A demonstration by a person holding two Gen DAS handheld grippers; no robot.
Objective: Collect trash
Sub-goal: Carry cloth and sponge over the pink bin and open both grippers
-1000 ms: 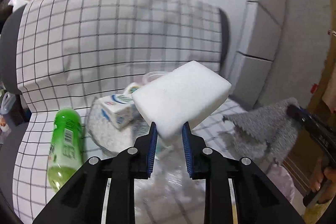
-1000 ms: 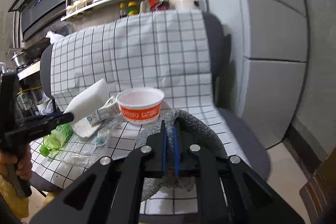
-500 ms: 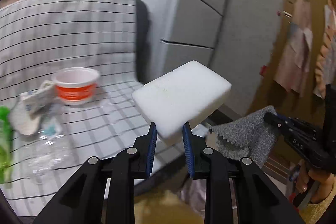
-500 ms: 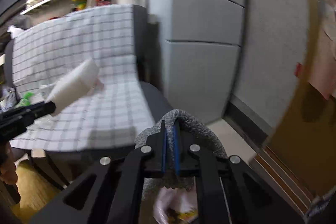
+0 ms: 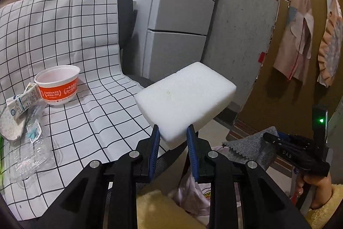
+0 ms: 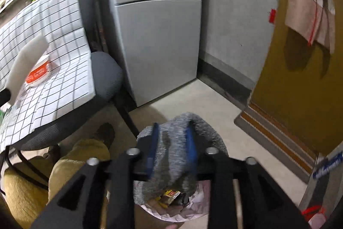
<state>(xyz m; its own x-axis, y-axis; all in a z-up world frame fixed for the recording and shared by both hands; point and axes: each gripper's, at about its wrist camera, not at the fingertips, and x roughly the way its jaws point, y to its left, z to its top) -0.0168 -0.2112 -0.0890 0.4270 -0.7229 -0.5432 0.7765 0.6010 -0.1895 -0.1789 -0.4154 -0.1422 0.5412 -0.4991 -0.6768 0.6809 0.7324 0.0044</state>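
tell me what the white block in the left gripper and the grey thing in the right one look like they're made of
White block: probably foam or melamine sponge, with a matte, faintly pitted face and soft rounded edges. Grey thing: a cloth, seemingly fuzzy microfibre or knit, with mottled nap and a zigzag-cut edge visible from the left wrist view; it drapes limply.

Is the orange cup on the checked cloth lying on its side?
No, the orange cup stands upright on the checked cloth, open rim up, beside a small carton.
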